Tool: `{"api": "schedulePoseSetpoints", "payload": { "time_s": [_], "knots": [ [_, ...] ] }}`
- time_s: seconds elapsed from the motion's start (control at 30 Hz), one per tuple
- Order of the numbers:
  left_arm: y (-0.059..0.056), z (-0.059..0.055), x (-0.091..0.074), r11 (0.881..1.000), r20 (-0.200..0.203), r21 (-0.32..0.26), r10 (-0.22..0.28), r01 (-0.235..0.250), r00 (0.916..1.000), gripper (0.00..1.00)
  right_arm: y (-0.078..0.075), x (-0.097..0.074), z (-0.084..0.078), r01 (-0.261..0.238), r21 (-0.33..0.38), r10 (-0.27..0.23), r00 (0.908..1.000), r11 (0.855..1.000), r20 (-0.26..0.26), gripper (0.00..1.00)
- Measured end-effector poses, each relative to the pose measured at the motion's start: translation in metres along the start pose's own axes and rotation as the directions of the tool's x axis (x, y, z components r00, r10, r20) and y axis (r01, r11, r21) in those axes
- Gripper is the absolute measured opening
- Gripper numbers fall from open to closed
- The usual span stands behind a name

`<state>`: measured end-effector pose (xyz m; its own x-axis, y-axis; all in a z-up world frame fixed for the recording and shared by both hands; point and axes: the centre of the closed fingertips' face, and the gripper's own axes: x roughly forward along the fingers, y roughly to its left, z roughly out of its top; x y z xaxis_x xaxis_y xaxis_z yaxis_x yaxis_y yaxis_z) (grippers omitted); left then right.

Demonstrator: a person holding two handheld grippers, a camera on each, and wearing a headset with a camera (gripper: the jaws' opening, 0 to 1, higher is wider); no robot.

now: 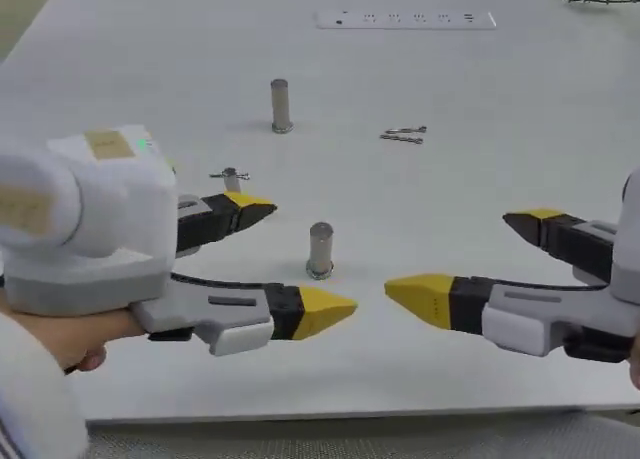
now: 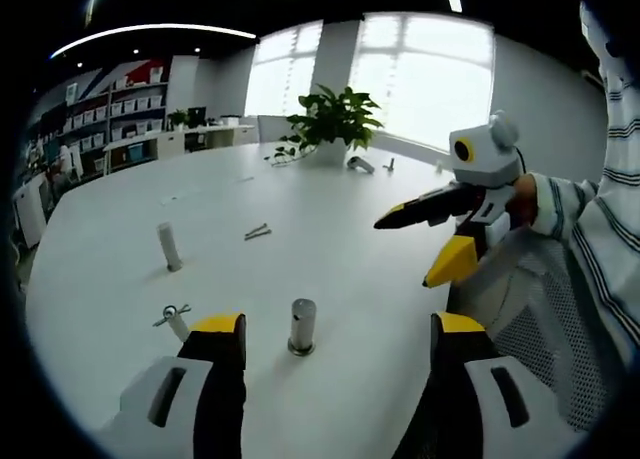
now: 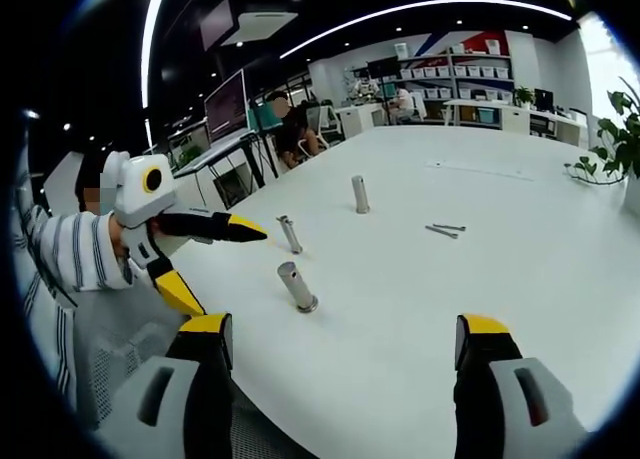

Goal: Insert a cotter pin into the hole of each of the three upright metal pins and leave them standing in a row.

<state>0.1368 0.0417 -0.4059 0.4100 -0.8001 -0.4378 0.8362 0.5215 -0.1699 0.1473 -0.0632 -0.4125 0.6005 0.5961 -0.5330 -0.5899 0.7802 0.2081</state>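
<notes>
Because nothing is gripped yet, the broad white table (image 1: pixel 520 99) bears all the work. The white-and-grey left gripper (image 2: pixel 336 331) with yellow-tipped black jaws and the matching right gripper (image 3: pixel 342 331) both gape wide and empty, flanking the nearest short steel cylinder pin (image 1: pixel 320 250), probably poised before a fetch. Beyond that pin stands a second bare upright steel pin (image 1: pixel 281 105). To its left, a third upright steel pin (image 1: pixel 232 185) already carries a thin wire cotter pin (image 1: pixel 222 175) through its head. Two loose silvery cotter pins (image 1: pixel 404 134) lie beyond and to the right of it, likely awaiting pickup.
</notes>
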Motion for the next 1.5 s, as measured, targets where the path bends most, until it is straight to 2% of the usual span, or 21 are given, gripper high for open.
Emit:
{"api": "schedulePoseSetpoints", "payload": {
  "time_s": [0.1, 0.2, 0.3, 0.37, 0.53, 0.6, 0.7, 0.73, 0.87, 1.0, 1.2, 1.33, 1.47, 1.5],
  "knots": [
    [0.007, 0.0, -0.007, 0.999, 0.02, -0.026, 0.024, -0.023, 0.9995, 0.83, 0.001, 0.001, 0.0, -0.007, -0.007, 0.007, 0.9999, 1.0, -0.008, 0.91],
    [0.008, 0.008, -0.013, 0.996, 0.093, -0.087, 0.03, -0.022, 0.9952, 0.89, 0.001, 0.002, -0.001, -0.013, -0.017, 0.012, 0.9997, 1.0, -0.021, 0.91],
    [0.011, 0.009, -0.02, 0.994, 0.112, -0.097, 0.053, -0.042, 0.9923, 0.98, 0.001, 0.002, -0.001, -0.017, -0.022, 0.016, 0.9995, 1.0, -0.028, 0.9],
    [0.01, 0.01, -0.023, 0.995, 0.119, -0.082, 0.061, -0.051, 0.991, 0.99, 0.001, 0.003, -0.001, -0.019, -0.028, 0.018, 0.9993, 0.999, -0.034, 0.9],
    [0.007, 0.0, -0.024, 0.996, 0.058, -0.064, 0.067, -0.064, 0.996, 0.99, -0.004, 0.003, 0.001, -0.024, -0.052, 0.021, 0.9982, 0.998, -0.056, 0.9],
    [0.004, -0.001, -0.022, 0.996, 0.049, -0.057, 0.076, -0.074, 0.9959, 0.99, -0.008, 0.003, 0.003, -0.023, -0.065, 0.019, 0.9979, 0.998, -0.062, 0.89],
    [0.004, 0.001, -0.023, 0.994, 0.04, -0.063, 0.087, -0.085, 0.9954, 0.99, -0.015, 0.003, 0.01, -0.017, -0.086, 0.012, 0.9979, 0.996, -0.064, 0.88],
    [0.007, 0.002, -0.023, 0.993, 0.044, -0.066, 0.098, -0.095, 0.9942, 0.99, -0.018, 0.003, 0.011, -0.017, -0.09, 0.01, 0.9976, 0.996, -0.069, 0.87],
    [0.008, 0.007, -0.024, 0.989, 0.062, -0.097, 0.115, -0.109, 0.9915, 0.99, -0.033, 0.004, 0.02, -0.012, -0.136, -0.002, 0.9948, 0.991, -0.101, 0.85],
    [0.01, 0.004, -0.027, 0.985, 0.035, -0.114, 0.138, -0.133, 0.9899, 0.99, -0.046, 0.006, 0.027, -0.016, -0.178, -0.006, 0.9922, 0.984, -0.125, 0.81],
    [0.012, 0.0, -0.031, 0.982, 0.032, -0.127, 0.147, -0.141, 0.9887, 0.99, -0.061, 0.014, 0.037, -0.063, -0.3, 0.002, 0.9799, 0.952, -0.199, 0.7],
    [0.011, -0.002, -0.032, 0.981, 0.031, -0.135, 0.146, -0.14, 0.9888, 0.99, -0.066, 0.021, 0.043, -0.096, -0.351, 0.012, 0.972, 0.932, -0.235, 0.63],
    [0.011, -0.003, -0.033, 0.98, 0.03, -0.142, 0.146, -0.14, 0.9889, 0.99, -0.071, 0.028, 0.048, -0.128, -0.395, 0.014, 0.9602, 0.91, -0.279, 0.56],
    [0.011, -0.003, -0.033, 0.979, 0.029, -0.144, 0.146, -0.141, 0.9888, 0.99, -0.071, 0.028, 0.049, -0.142, -0.413, 0.015, 0.9555, 0.9, -0.295, 0.55]
  ]
}}
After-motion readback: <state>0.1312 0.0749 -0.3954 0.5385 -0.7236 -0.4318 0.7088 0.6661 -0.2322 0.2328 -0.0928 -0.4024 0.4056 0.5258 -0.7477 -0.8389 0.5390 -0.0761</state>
